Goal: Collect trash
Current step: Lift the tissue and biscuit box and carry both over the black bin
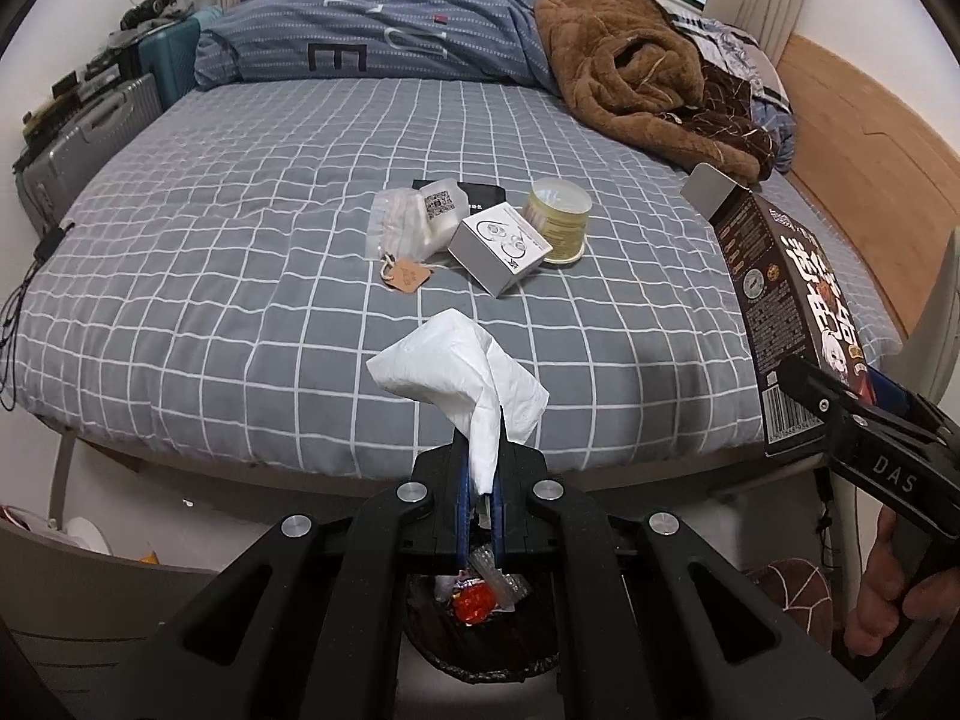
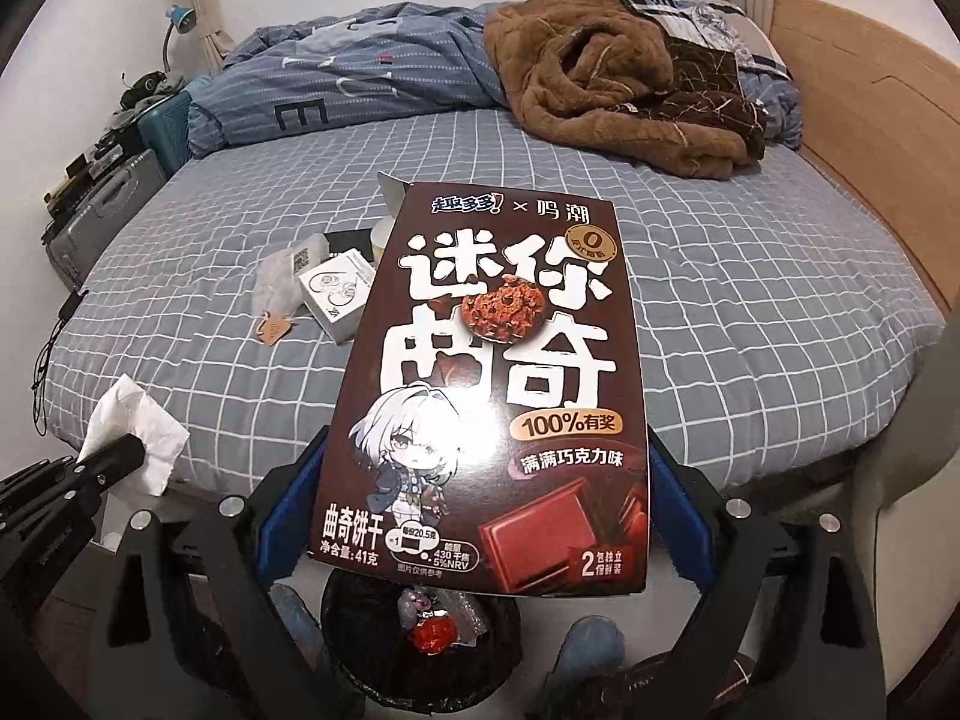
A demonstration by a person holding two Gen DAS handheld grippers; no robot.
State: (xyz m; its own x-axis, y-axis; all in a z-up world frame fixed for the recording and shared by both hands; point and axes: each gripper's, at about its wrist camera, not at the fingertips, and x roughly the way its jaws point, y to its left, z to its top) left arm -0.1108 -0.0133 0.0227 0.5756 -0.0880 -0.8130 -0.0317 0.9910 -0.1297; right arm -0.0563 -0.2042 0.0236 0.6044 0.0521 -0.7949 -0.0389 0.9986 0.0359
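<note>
Two grippers hover at the foot of a bed (image 1: 240, 276), each clamped on one piece of trash above a single black-lined trash bin (image 1: 480, 654). Left gripper (image 1: 480, 468) pinches one crumpled white tissue (image 1: 462, 372) between its blue-padded fingers (image 1: 461, 492), the paper sticking up from the closed jaws. Right gripper (image 2: 480, 516) squeezes one brown cookie box (image 2: 498, 372) by its two long sides, top flap open. Four items lie together mid-mattress on the grey checked sheet: one clear plastic bag (image 1: 405, 228) with a paper tag, one black packet (image 1: 468, 192), one small white carton (image 1: 501, 249) and one yellow round tub (image 1: 558, 219). One red wrapper (image 1: 474, 603) and some clear plastic sit inside the bin. One brown blanket (image 1: 648, 78) is heaped by the headboard.
</note>
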